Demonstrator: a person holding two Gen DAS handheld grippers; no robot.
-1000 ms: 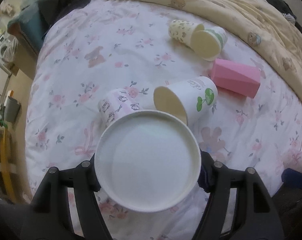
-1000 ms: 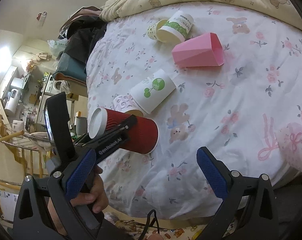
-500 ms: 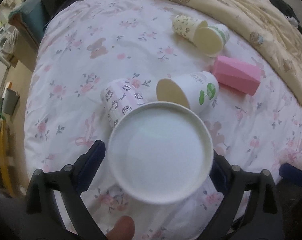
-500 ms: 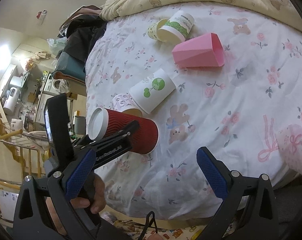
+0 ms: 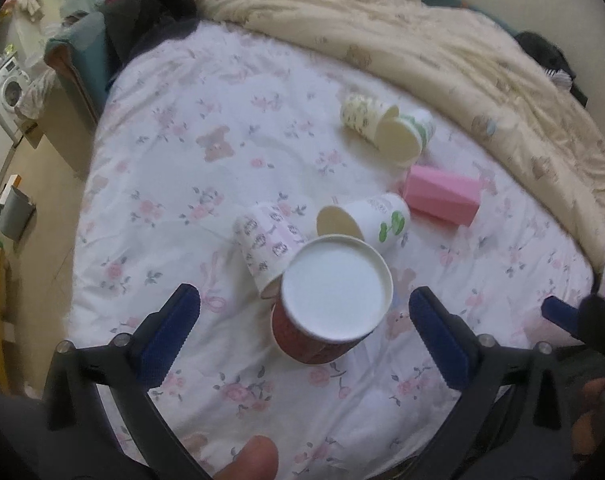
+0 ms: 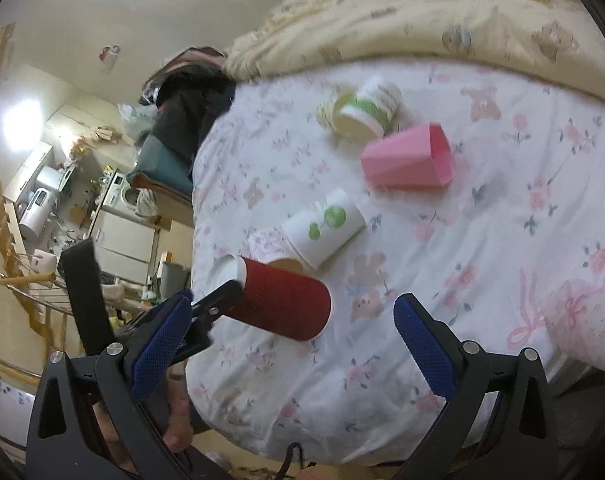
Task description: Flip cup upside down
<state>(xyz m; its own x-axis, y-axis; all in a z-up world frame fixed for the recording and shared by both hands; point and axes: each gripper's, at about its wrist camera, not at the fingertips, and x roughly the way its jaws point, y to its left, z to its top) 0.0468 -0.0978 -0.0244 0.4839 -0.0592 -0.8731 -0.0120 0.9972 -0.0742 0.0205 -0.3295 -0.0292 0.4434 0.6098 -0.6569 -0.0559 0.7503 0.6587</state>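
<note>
A red ribbed paper cup (image 5: 314, 344) stands upside down on the floral bedsheet (image 5: 174, 184), its white base (image 5: 336, 294) facing up. It also shows in the right wrist view (image 6: 280, 304), mouth on the sheet. My left gripper (image 5: 302, 332) is open, its blue pads wide apart on either side of the cup and not touching it. My right gripper (image 6: 286, 344) is open and empty, to the right of the cup above the sheet.
Several other cups lie on their sides beyond the red one: a patterned white cup (image 5: 266, 240), a white cup with a green print (image 5: 366, 220), a pink faceted cup (image 5: 442, 196), two more cups (image 5: 386, 128) further back. A cream blanket (image 5: 462, 64) lies behind.
The left gripper opened, let go of the red cup and drew back. The cup now stands mouth down on the sheet. The right gripper stayed open, shifting slightly.
</note>
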